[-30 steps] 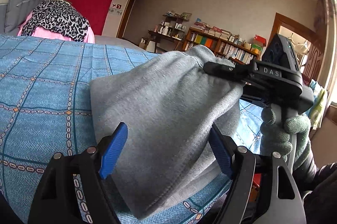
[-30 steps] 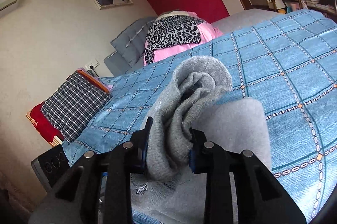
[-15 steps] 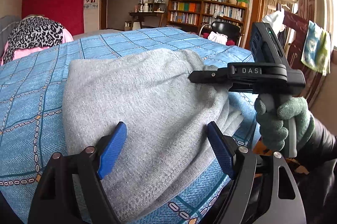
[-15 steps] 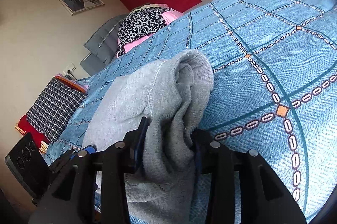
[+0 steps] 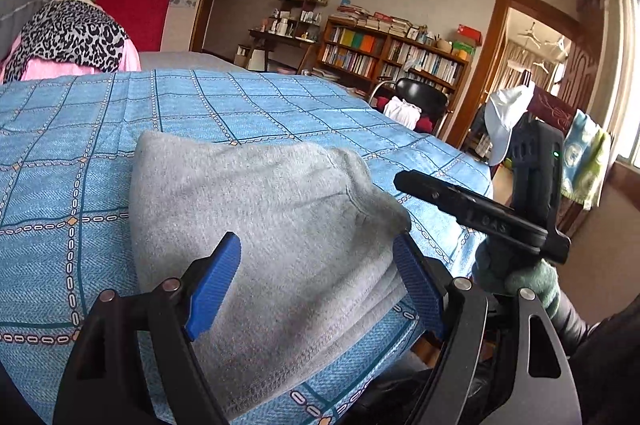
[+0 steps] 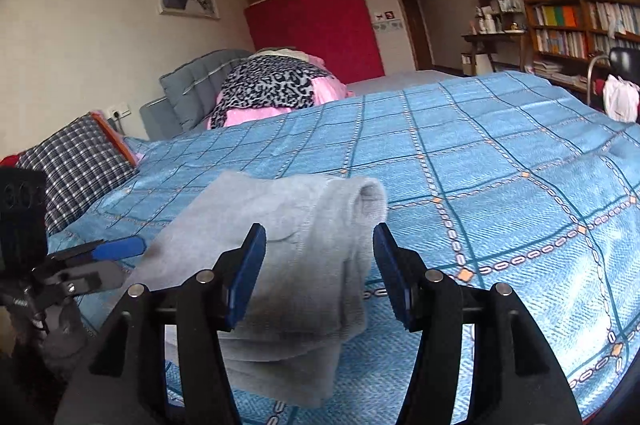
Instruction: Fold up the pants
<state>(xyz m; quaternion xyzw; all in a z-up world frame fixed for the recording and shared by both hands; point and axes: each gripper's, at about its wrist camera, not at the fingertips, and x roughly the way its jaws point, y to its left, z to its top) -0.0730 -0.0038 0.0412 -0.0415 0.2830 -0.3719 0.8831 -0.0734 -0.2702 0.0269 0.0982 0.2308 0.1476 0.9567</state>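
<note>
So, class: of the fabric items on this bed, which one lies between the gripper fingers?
The folded grey pants on the blue bedspread. The leopard-print cloth and plaid pillow lie farther back, near the headboard.

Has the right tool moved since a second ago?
Yes. The right tool has dropped toward the blue bedspread, laying the gray pants flat on it; its jaws have just been opening and stand clear of the fabric.

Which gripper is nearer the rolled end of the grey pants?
Right. The right gripper straddles the rolled end, jaws just opened off it; the left gripper sits at the opposite edge.
</note>
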